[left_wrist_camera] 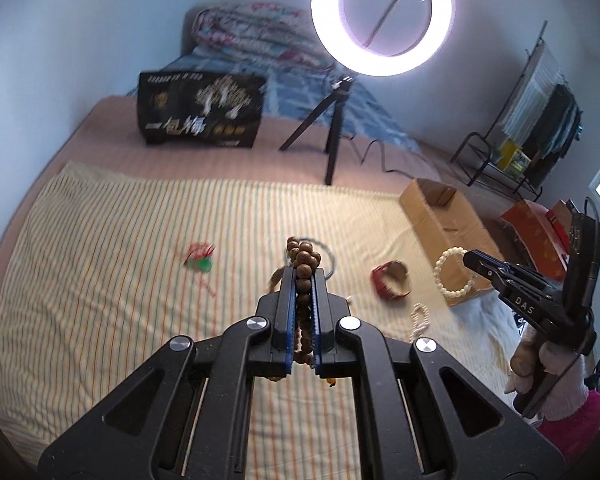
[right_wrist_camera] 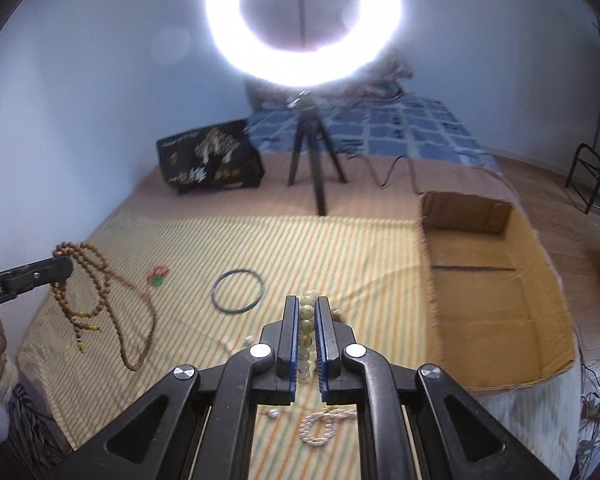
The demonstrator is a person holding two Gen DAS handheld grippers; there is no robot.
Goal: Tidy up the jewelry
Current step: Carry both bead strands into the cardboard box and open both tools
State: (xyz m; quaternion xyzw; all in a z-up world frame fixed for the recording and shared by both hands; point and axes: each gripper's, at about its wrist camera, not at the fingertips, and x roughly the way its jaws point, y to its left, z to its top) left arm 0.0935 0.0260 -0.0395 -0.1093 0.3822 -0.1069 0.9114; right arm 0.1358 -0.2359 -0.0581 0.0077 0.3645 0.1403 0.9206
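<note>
Striped bedspread (right_wrist_camera: 228, 240), cardboard box (right_wrist_camera: 496, 312) at right edge. Left gripper (left_wrist_camera: 304, 276) clamped on brown bead necklace (left_wrist_camera: 303, 264), right gripper (right_wrist_camera: 307, 304) clamped on pale bead bracelet (right_wrist_camera: 306, 320); both lifted clear, probably for boxing.

We count two grippers (left_wrist_camera: 304, 276) (right_wrist_camera: 307, 304), five bracelets (left_wrist_camera: 456, 276) (left_wrist_camera: 392, 280) (right_wrist_camera: 238, 292) (right_wrist_camera: 320, 428) (left_wrist_camera: 198, 260), one necklace (right_wrist_camera: 100, 280), one box (right_wrist_camera: 496, 300), one ring light (left_wrist_camera: 383, 16), one bag (left_wrist_camera: 200, 108).
</note>
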